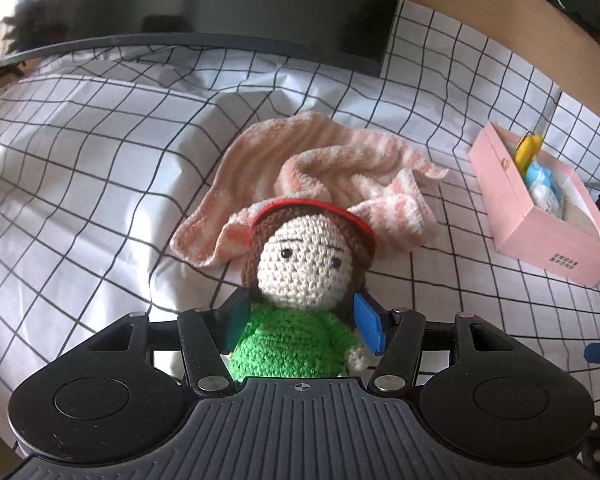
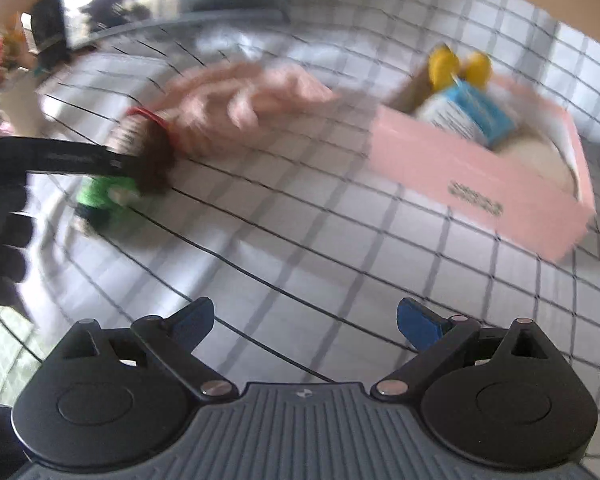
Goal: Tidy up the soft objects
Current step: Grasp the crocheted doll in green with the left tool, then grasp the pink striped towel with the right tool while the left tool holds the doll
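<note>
A crocheted doll (image 1: 300,280) with a cream face, brown hair, red headband and green body is between the blue pads of my left gripper (image 1: 302,322), which is shut on its body. Behind it lies a crumpled pink and white knitted cloth (image 1: 320,172). A pink box (image 1: 540,208) at the right holds a yellow and blue soft toy (image 1: 538,172). In the blurred right wrist view, my right gripper (image 2: 306,322) is open and empty above the checked sheet. The doll (image 2: 140,160), the cloth (image 2: 240,100) and the box (image 2: 480,168) lie ahead of it.
A white sheet with a black grid (image 1: 80,160) covers the surface. A dark monitor (image 1: 200,4) stands at the back. A wooden edge (image 1: 520,20) runs along the far right. The left gripper's black arm (image 2: 60,156) reaches in from the left in the right wrist view.
</note>
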The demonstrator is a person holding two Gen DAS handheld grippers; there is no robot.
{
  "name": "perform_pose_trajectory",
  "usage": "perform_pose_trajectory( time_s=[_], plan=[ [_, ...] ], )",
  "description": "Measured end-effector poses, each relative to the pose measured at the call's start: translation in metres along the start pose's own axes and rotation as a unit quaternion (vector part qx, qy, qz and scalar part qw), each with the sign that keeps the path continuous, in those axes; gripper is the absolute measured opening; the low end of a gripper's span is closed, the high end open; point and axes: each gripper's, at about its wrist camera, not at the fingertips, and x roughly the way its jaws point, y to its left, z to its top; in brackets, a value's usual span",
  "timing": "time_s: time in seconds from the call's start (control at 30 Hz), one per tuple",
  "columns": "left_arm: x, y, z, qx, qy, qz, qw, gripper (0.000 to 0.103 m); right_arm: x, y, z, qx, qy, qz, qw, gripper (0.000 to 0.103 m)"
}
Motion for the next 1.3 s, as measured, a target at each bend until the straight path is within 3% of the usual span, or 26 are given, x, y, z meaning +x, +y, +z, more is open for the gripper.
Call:
perform_pose_trajectory(
  time_s=[0.17,0.43,0.5,0.7,0.83,1.0,1.07,1.1,1.13,1.2,1.3],
  plan=[
    [0.014,0.005,0.005,-0.015,0.005,-0.005,0.9999,0.066,0.001,-0.010,-0.002,0.030,-0.017,-0.036,0.999,0.098],
    [0.021,0.011,0.002,-0.026,-0.007,-0.046,0.9986,0.060,-0.026,0.008,0.008,0.000,-0.145,-0.037,0.989,0.098],
    [0.014,0.020,-0.003,-0.039,0.000,-0.058,0.9976,0.059,-0.022,0.015,0.022,-0.016,-0.140,-0.022,0.990,0.098],
    [-0.026,0.038,-0.023,-0.028,-0.001,-0.043,0.9987,0.059,0.020,0.030,0.067,-0.019,-0.100,0.005,0.995,0.098],
    [-0.053,0.055,-0.028,-0.021,-0.013,-0.031,0.9992,0.059,0.046,0.048,0.093,-0.027,-0.110,0.029,0.993,0.098],
    [-0.069,0.081,-0.034,-0.053,-0.020,-0.017,0.9982,0.059,0.091,0.066,0.127,-0.007,-0.114,0.016,0.993,0.097],
    [-0.071,0.089,-0.035,-0.066,-0.024,-0.020,0.9973,0.059,0.105,0.067,0.133,0.008,-0.095,0.014,0.995,0.086],
    [-0.071,0.093,-0.034,-0.078,-0.027,-0.027,0.9962,0.059,0.110,0.067,0.133,0.010,-0.085,0.018,0.996,0.068],
    [-0.070,0.096,-0.034,-0.090,-0.028,-0.036,0.9950,0.059,0.112,0.067,0.131,0.010,-0.070,0.021,0.997,0.035],
    [-0.067,0.098,-0.035,-0.102,-0.025,-0.050,0.9932,0.059,0.110,0.066,0.121,0.003,-0.047,0.026,0.999,0.010],
    [-0.061,0.097,-0.036,-0.094,-0.026,-0.055,0.9937,0.059,0.086,0.059,0.101,-0.021,-0.051,0.023,0.998,0.008]
  ],
)
